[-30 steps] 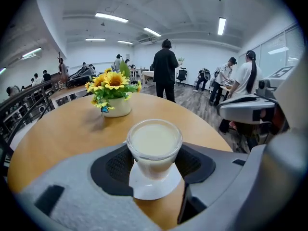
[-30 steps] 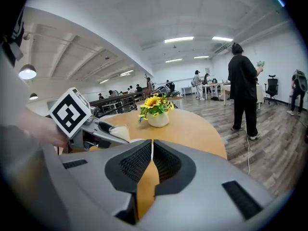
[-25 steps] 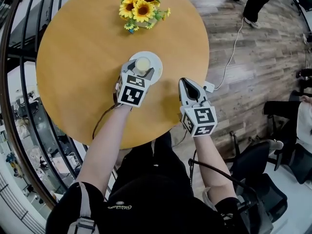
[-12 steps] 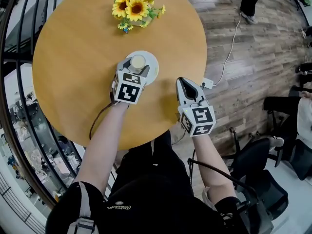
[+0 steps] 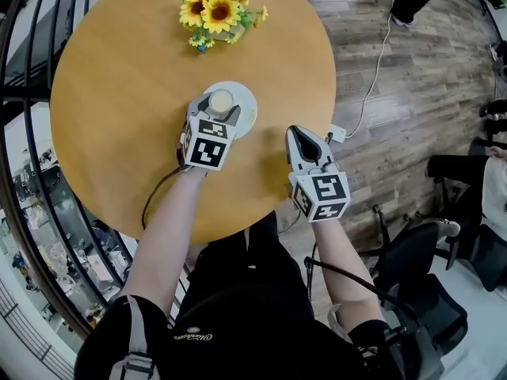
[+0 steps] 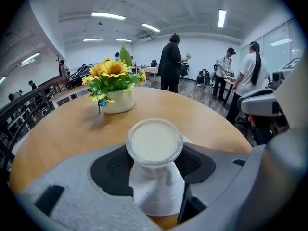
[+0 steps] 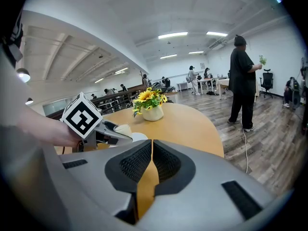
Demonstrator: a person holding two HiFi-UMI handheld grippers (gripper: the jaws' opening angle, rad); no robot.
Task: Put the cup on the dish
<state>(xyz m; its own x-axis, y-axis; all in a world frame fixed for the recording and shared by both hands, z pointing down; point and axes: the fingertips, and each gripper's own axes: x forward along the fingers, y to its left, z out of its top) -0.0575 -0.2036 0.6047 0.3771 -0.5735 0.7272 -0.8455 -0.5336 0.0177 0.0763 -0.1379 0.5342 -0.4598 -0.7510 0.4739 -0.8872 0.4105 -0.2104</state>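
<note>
One upright cup [image 5: 221, 101] is clamped in my left tongs [image 5: 219, 111] directly over the dish [image 5: 248, 106], perhaps already touching it; right tongs [image 5: 301, 136] are closed, empty, further right.

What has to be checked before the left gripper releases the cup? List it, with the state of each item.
1. Cup held between the left gripper pads: ok.
2. Cup over the dish: ok, inside its rim in the head view.
3. Cup base resting on the dish: cannot tell, the jaws hide it.
4. Cup upright: ok, rim looks level.
5. Right gripper out of the way: ok, shut, empty, beside the dish.
6. Sunflower pot clear of the dish: ok.
</note>
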